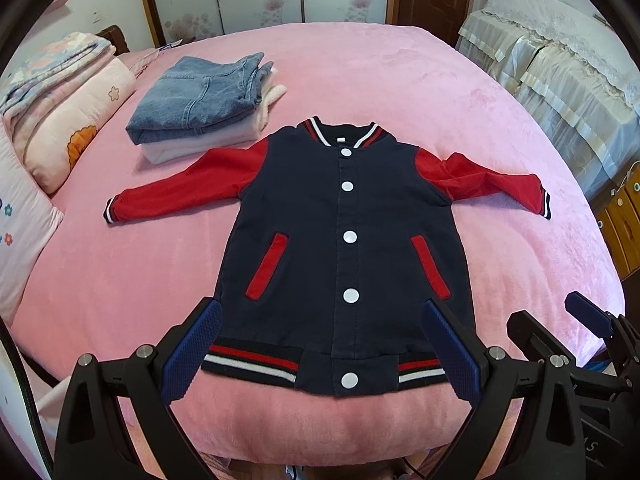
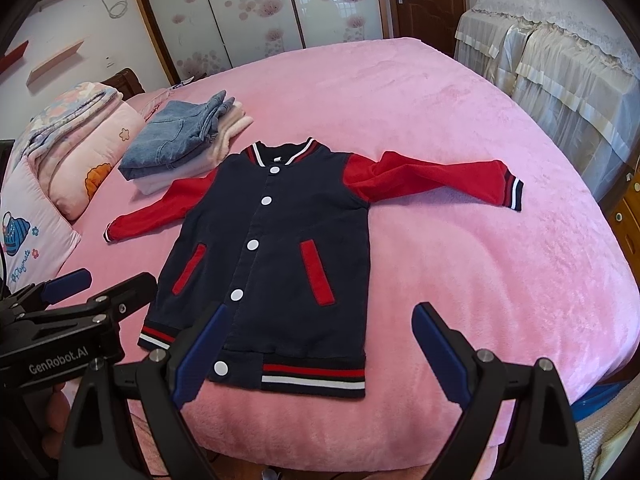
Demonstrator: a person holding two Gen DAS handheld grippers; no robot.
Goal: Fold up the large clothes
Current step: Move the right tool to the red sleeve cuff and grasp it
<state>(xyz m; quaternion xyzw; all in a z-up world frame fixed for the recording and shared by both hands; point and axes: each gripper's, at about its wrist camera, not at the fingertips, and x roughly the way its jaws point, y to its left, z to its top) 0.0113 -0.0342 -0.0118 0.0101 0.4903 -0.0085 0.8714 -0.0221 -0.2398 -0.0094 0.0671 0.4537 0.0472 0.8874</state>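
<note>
The navy cotton varsity jacket with red sleeves [image 1: 344, 240] lies flat on the pink plush bedspread [image 1: 460, 92], collar-to-hem axis pointing away, hem nearest both wide-open, empty grippers, left gripper [image 1: 320, 354] centred, right gripper [image 2: 320, 354] toward the right hem corner.

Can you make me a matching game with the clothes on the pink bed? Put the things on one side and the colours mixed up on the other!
Things:
1. jacket body
2. sleeves
3. snap buttons
4. folded jeans

Colours:
A. white
B. light blue
C. navy
D. red

Pairs: 1-C, 2-D, 3-A, 4-B
</note>
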